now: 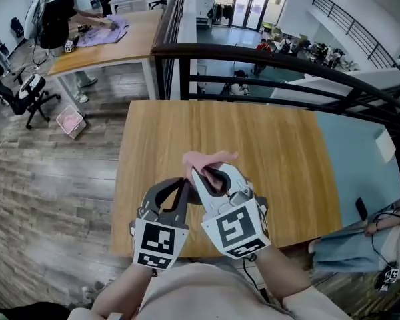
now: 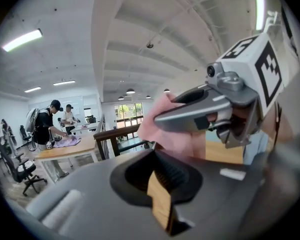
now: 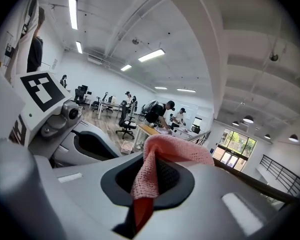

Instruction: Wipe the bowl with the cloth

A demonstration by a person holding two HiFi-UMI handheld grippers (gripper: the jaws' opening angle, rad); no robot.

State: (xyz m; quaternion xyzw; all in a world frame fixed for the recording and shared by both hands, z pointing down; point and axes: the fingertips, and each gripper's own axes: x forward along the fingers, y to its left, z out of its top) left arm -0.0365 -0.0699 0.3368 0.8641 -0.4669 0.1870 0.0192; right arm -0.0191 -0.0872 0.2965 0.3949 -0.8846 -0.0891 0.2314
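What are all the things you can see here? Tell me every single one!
table: one, light wood, under the claws
cloth: one, pink, pinched in the right claw above the table
bowl: none in view
railing: one, black, behind the table
far table: one, light wood, top left
purple cloth: one, purple, on the far table
people: two, one in black, one in white, at the far table
basket: one, pink, on the floor by the far table
office chair: at least one, black, far left
left claw: one, grey, shut, nothing in it
right claw: one, grey, shut on the cloth
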